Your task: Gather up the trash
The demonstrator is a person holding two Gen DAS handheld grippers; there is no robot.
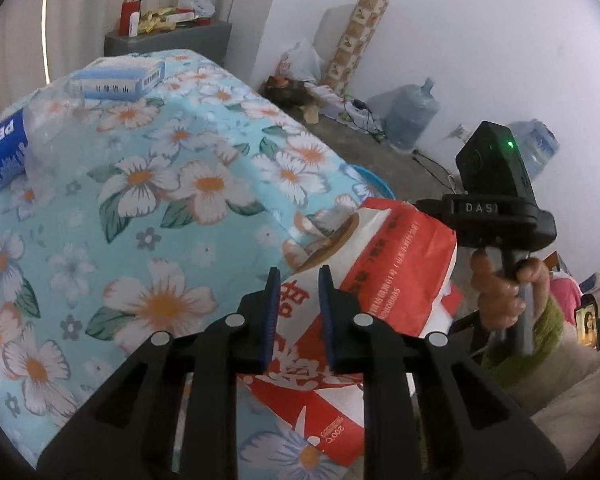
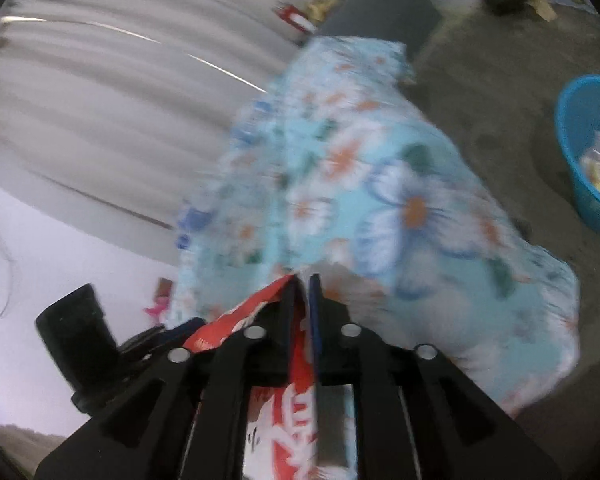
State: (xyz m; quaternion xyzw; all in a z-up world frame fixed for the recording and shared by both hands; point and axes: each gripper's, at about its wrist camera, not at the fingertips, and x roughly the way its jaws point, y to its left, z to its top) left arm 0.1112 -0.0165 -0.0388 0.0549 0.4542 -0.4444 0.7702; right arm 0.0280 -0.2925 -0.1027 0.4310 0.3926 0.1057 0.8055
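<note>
On table edge: red-white bag (image 1: 396, 264)
Left gripper (image 1: 299, 276): jaws apart, astride bag
Right gripper (image 2: 302, 280): clamped on bag
Floor: blue basket (image 2: 592, 184)

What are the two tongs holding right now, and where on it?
Both are on the red-and-white paper bag. The right tongs pinch its top edge. The left tongs straddle its lower part; whether they press on it cannot be told.

Soft, even daylight fills both fisheye views, edges bowed and vignetted; the left is sharp, the right smeared by motion blur.
</note>
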